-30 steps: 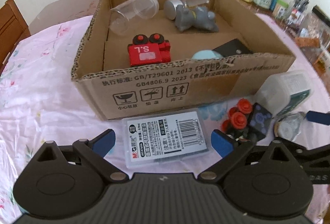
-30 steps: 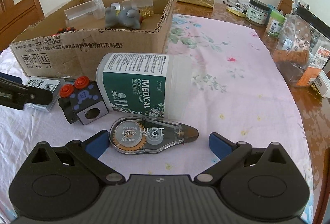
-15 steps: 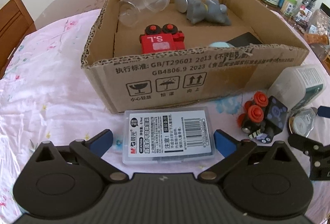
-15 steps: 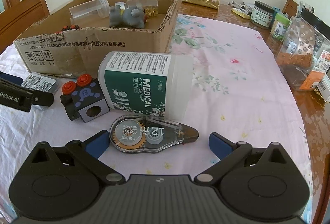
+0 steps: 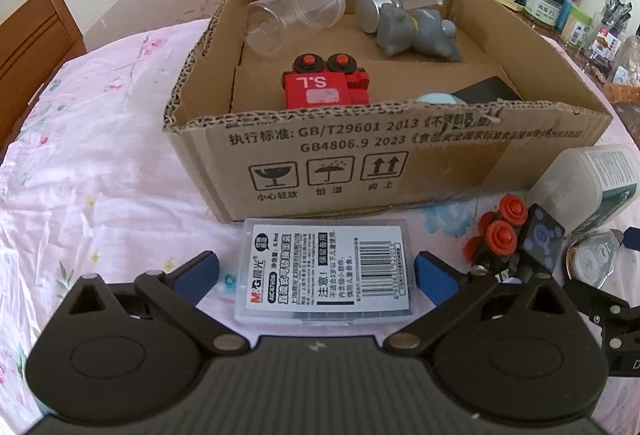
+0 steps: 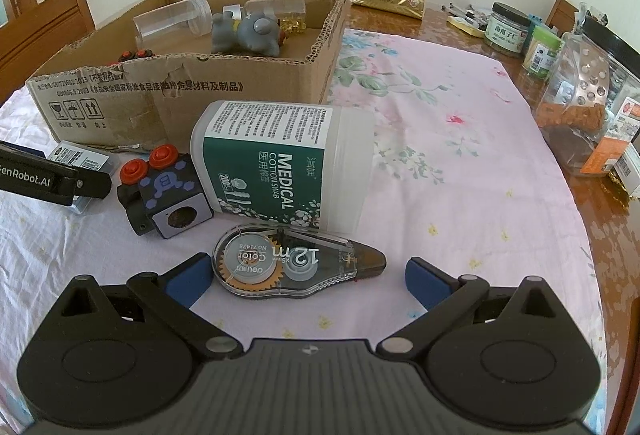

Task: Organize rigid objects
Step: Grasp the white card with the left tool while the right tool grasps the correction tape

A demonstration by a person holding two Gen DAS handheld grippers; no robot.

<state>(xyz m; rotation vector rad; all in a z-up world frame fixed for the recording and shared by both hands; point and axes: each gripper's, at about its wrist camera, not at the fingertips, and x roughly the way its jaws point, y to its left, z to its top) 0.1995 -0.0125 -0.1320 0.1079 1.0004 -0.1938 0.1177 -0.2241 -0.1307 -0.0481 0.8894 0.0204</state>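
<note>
Left wrist view: left hand-held gripper point(image 5: 316, 275) gaping wide astride flat refill case point(image 5: 326, 271); could skid against cardboard box point(image 5: 400, 171) if pinched shallow.

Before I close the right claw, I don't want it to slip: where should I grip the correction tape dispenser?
Grip the correction tape dispenser across its wide round end, from above. It lies flat, its long axis running between the fingers, and its narrow brown tip tapers, so rolling the right claw would probably seat better.

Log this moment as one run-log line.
left gripper: open, straddling refill case | right gripper: open, straddling correction tape | neither gripped | cardboard box: partly filled
</note>
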